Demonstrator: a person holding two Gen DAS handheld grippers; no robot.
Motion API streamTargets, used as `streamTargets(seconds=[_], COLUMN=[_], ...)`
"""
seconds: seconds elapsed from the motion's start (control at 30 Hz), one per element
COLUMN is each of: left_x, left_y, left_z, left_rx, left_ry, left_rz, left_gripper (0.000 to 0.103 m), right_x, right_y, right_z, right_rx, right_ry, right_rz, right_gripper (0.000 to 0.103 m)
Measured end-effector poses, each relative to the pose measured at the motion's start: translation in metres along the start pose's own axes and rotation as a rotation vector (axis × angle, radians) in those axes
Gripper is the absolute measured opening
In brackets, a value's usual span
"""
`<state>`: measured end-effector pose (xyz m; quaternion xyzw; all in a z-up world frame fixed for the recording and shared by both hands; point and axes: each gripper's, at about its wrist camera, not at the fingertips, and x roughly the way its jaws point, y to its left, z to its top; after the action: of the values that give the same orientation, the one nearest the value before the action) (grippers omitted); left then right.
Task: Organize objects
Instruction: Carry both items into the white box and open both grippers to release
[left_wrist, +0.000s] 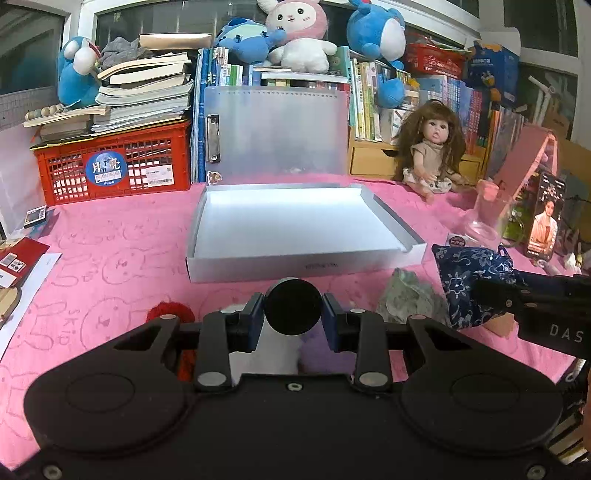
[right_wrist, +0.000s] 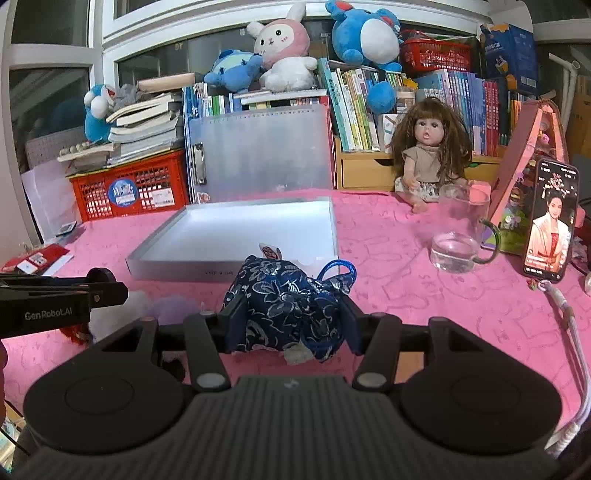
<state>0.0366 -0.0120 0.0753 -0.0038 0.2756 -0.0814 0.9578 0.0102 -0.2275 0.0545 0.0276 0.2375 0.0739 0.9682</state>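
Observation:
A shallow white box (left_wrist: 413, 254) lies open on the pink tablecloth, its floor bare; it also shows in the right wrist view (right_wrist: 177, 271). My left gripper (left_wrist: 293, 314) is shut on a black round-ended cylinder (left_wrist: 293, 308), held just short of the box's near wall. My right gripper (right_wrist: 290, 321) is shut on a dark blue floral pouch (right_wrist: 284, 295), held above the cloth near the box's front right corner; the pouch also shows in the left wrist view (left_wrist: 465, 280). A red fuzzy thing (left_wrist: 171, 312), a purple fuzzy thing (left_wrist: 314, 350) and a grey-green crumpled cloth (left_wrist: 406, 295) lie under and beside the left gripper.
A glass mug (right_wrist: 458, 236), a propped phone (right_wrist: 550, 221) and a doll (right_wrist: 428, 158) stand to the right. A red crate (left_wrist: 114, 166) with stacked books is at the back left. A frosted clipboard (left_wrist: 277, 133) leans behind the box. Books and plush toys line the back.

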Motion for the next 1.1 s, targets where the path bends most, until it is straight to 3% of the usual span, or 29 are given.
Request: streamTargets(seconds=[0.53,1.1], left_x=[0.048,0.135], left_y=[0.017,0.040], left_z=[0.071,0.109], left_rx=[-0.033,-0.106], left_ry=[-0.027,0.049], left_rz=[-0.011,0.016], left_gripper=[0.032,0.032], right_x=[0.043,0.129], right_y=[-0.007,-0.018], right_z=[0.056,0.095], right_rx=[0.026,0.050], right_ry=[-0.048,0.058], right_rz=[0.030,0.051], right_gripper=[0.057,0.057])
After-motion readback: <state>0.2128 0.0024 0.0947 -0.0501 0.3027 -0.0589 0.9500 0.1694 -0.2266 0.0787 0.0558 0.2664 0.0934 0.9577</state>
